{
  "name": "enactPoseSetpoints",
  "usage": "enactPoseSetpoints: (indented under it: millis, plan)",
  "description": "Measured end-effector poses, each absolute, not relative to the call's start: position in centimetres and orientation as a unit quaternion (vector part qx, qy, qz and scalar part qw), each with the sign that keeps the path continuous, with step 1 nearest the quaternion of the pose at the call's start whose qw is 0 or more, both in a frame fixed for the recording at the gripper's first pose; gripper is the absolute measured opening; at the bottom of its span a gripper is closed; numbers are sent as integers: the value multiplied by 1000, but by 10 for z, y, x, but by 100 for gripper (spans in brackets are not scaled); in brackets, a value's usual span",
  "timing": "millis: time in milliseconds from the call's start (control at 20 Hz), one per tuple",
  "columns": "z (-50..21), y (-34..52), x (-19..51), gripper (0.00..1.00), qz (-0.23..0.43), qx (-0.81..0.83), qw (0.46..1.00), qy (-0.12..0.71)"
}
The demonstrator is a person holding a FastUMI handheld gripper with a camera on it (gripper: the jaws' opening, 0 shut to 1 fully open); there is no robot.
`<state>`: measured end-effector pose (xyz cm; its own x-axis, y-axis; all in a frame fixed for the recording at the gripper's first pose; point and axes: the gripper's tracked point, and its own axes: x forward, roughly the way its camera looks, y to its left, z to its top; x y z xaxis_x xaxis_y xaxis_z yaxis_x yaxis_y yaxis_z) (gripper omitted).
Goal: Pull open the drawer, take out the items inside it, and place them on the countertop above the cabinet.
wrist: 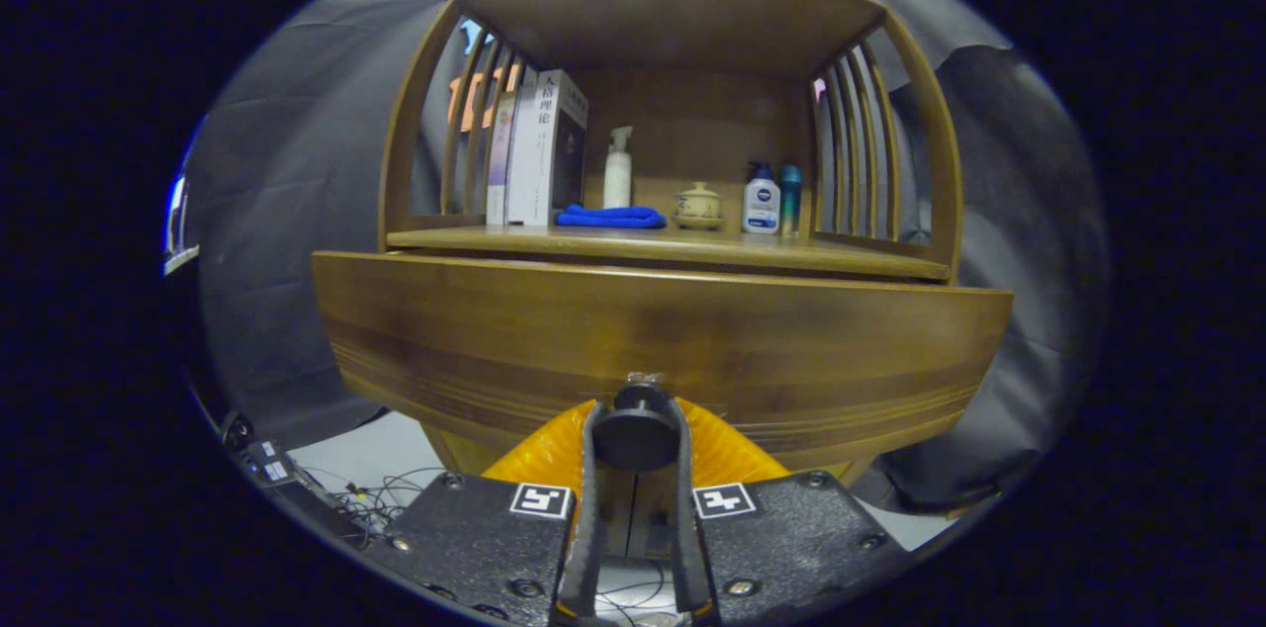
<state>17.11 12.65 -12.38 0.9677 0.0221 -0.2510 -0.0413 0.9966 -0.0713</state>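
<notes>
**Gripper clamped on the drawer knob**

The gripper [635, 434] had both fingers pressed against the sides of the round dark knob [635, 437], which sat between them. The knob was mounted on the wooden drawer front [653, 335], just beyond the fingertips; the drawer's contents could not be seen. Above the drawer lay the countertop [653, 246], bearing upright books [539, 150], a folded blue cloth [611, 217], a white pump bottle [618, 170], a small lidded pot [698, 205], a white lotion bottle [761, 199] and a teal bottle [790, 195].
</notes>
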Motion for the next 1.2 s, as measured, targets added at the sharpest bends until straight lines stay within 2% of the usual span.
enactPoseSetpoints:
  millis: [500,1000,1150,1200]
  plan:
    - [-123,127,110,32,21,-39,991,129]
    - [-133,126,94,32,20,-50,990,131]
    - [-129,126,92,41,26,-52,990,126]
    - [-118,129,89,51,32,-53,992,111]
